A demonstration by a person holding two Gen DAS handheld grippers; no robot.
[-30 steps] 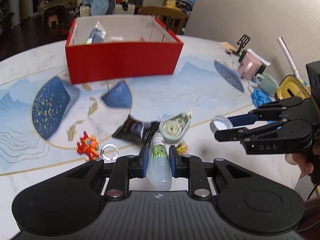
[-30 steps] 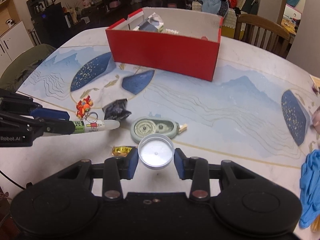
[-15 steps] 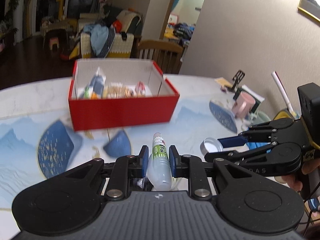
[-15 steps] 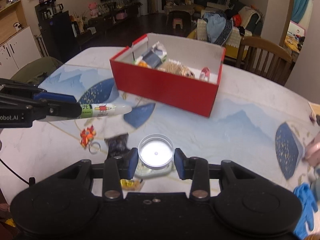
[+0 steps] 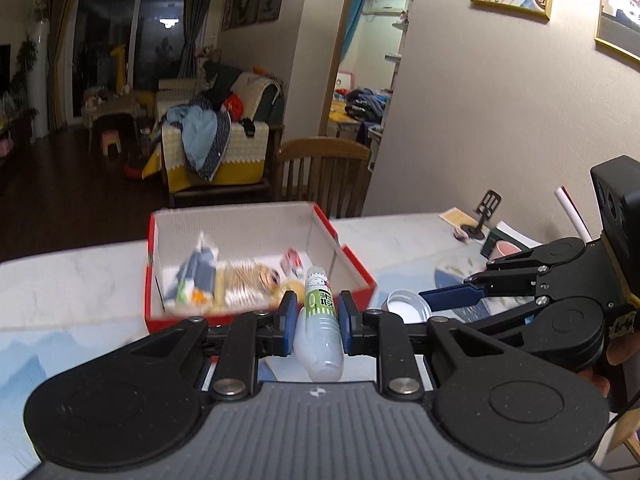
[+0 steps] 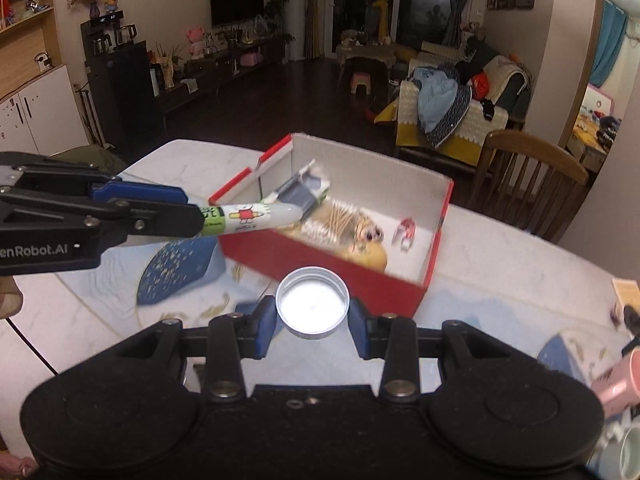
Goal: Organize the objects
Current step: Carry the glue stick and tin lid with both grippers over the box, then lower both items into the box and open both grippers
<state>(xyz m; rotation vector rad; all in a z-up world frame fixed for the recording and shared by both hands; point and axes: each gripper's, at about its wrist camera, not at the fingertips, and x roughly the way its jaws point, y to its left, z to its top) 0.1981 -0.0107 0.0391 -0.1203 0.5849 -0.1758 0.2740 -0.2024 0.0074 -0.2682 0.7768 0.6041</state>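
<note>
My left gripper (image 5: 314, 316) is shut on a white glue bottle (image 5: 320, 320) with a green label, its tip pointing toward the red box (image 5: 256, 264). In the right wrist view the same glue bottle (image 6: 256, 216) pokes out of the left gripper (image 6: 188, 210) over the near-left corner of the red box (image 6: 320, 260). My right gripper (image 6: 312, 320) is shut on a round metal lid (image 6: 312, 306), held just in front of the box. The box holds a carton, cotton swabs, a yellow toy and a small red-white item. The right gripper (image 5: 444, 302) with the lid (image 5: 406, 306) shows at the right of the left wrist view.
The patterned blue-and-white table (image 6: 180, 280) carries a pink mug (image 6: 616, 390) at the far right and a phone stand (image 5: 486, 216) near the wall. A wooden chair (image 6: 528, 184) stands behind the table. A person's hand (image 5: 618, 354) grips the right tool.
Both grippers have risen and moved toward the red box with their loads. The loose items on the table have dropped out of view, and the box's inside now shows.
</note>
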